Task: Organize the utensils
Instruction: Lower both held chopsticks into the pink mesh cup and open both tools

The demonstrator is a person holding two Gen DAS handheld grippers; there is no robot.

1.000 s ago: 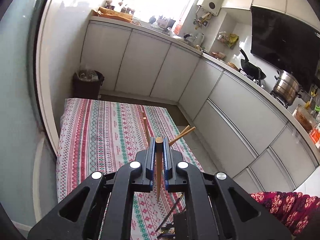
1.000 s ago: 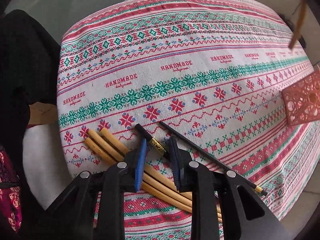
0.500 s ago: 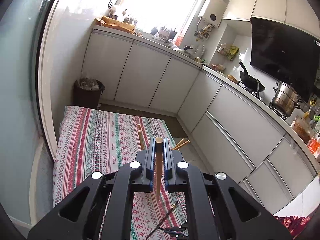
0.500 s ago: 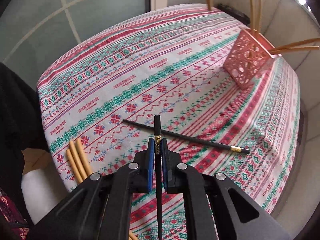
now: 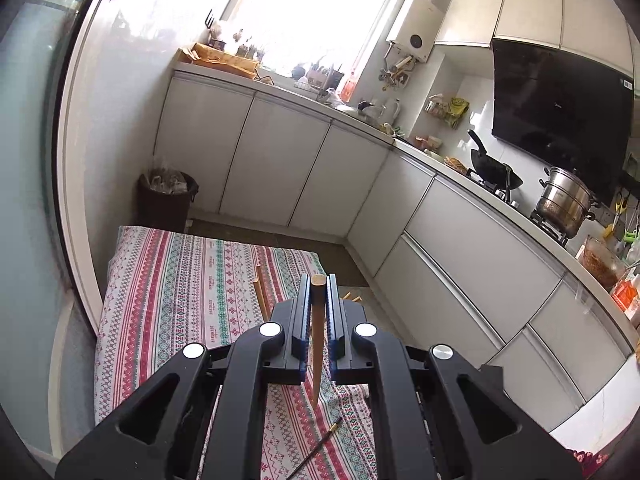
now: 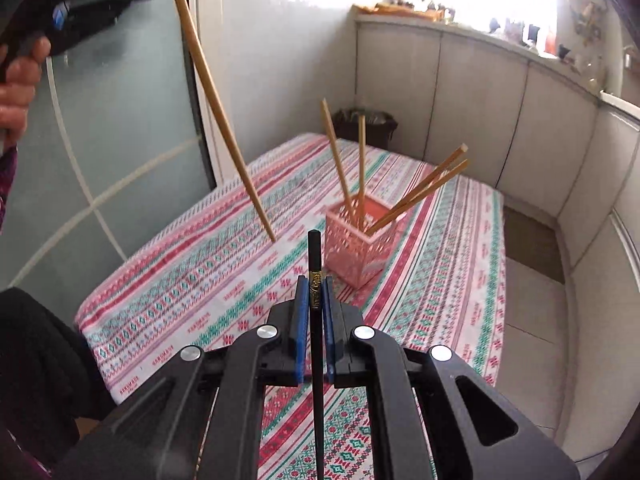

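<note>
My left gripper (image 5: 318, 292) is shut on a wooden chopstick (image 5: 317, 344) and holds it upright, high above the patterned tablecloth (image 5: 180, 292). The same chopstick (image 6: 220, 112) hangs from the left gripper in the right wrist view. My right gripper (image 6: 315, 292) is shut on a black chopstick (image 6: 316, 340) with a gold band, raised above the cloth. A pink lattice holder (image 6: 362, 244) stands on the table just beyond it, with several wooden chopsticks (image 6: 416, 192) leaning in it. Another black chopstick (image 5: 316, 450) lies on the cloth below the left gripper.
A dark waste bin (image 5: 166, 200) stands on the floor past the table's far end. White kitchen cabinets (image 5: 280, 168) run along the back and right. A glass door (image 6: 120, 140) is to the table's left.
My right gripper closed on the black chopstick, lifted it off the cloth and swung up toward the pink holder. My left gripper rose higher with the wooden chopstick.
</note>
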